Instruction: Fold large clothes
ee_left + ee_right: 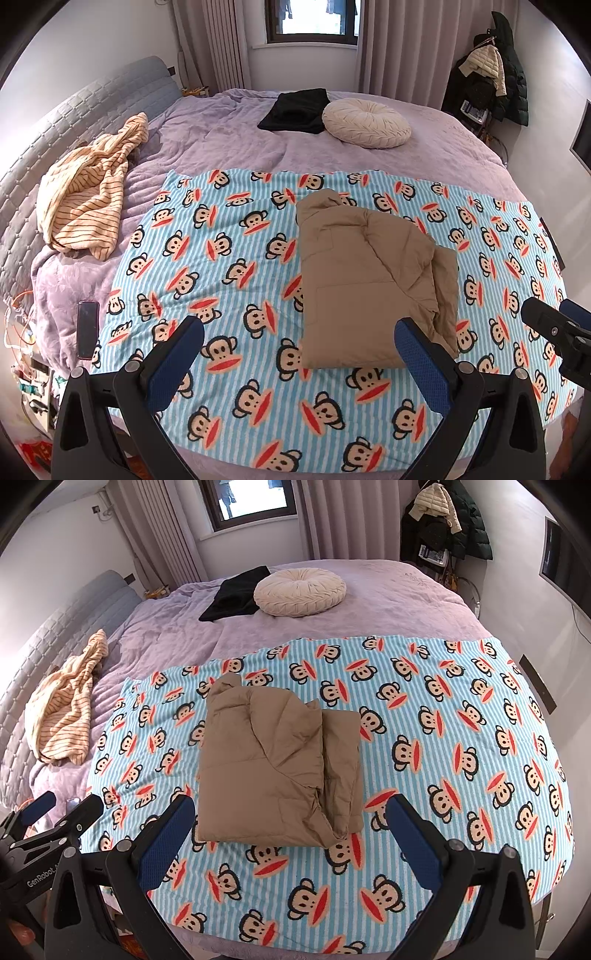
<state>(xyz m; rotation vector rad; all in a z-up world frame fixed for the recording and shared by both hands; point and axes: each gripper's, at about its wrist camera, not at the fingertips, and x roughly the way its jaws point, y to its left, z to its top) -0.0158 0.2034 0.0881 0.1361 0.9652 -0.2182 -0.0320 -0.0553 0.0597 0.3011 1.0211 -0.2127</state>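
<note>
While hovering over the near edge of the bed (pixel 229 125), left hand-held gripper (pixel 299 354) standing released, blue-padded fingers (pixel 177 365) spread wide and grasping nothing. Folded tan padded jacket (pixel 365 284) lying as a compact bundle on the monkey-print blanket (pixel 229 258), just beyond the right-side finger. Striped cream garment (pixel 88 195) lying crumpled near the grey headboard (pixel 74 114), well apart from the jacket. Black garment (pixel 295 110) resting at the far side, touching the round cream cushion (pixel 365 123). Dark phone (pixel 88 328) lying beside the blanket's left edge. Right hand-held gripper (pixel 554 321) entering at the right margin.

Viewing from the right wrist: right hand-held gripper (pixel 291 830) likewise released, fingers (pixel 413 845) apart, holding nothing. Tan padded jacket (pixel 277 768) lying between and just past the fingertips, flat on the monkey-print blanket (pixel 443 738). Left hand-held gripper (pixel 62 808) showing at the left edge. Coats (pixel 447 520) hanging in the far corner beside the curtains (pixel 332 517).
</note>
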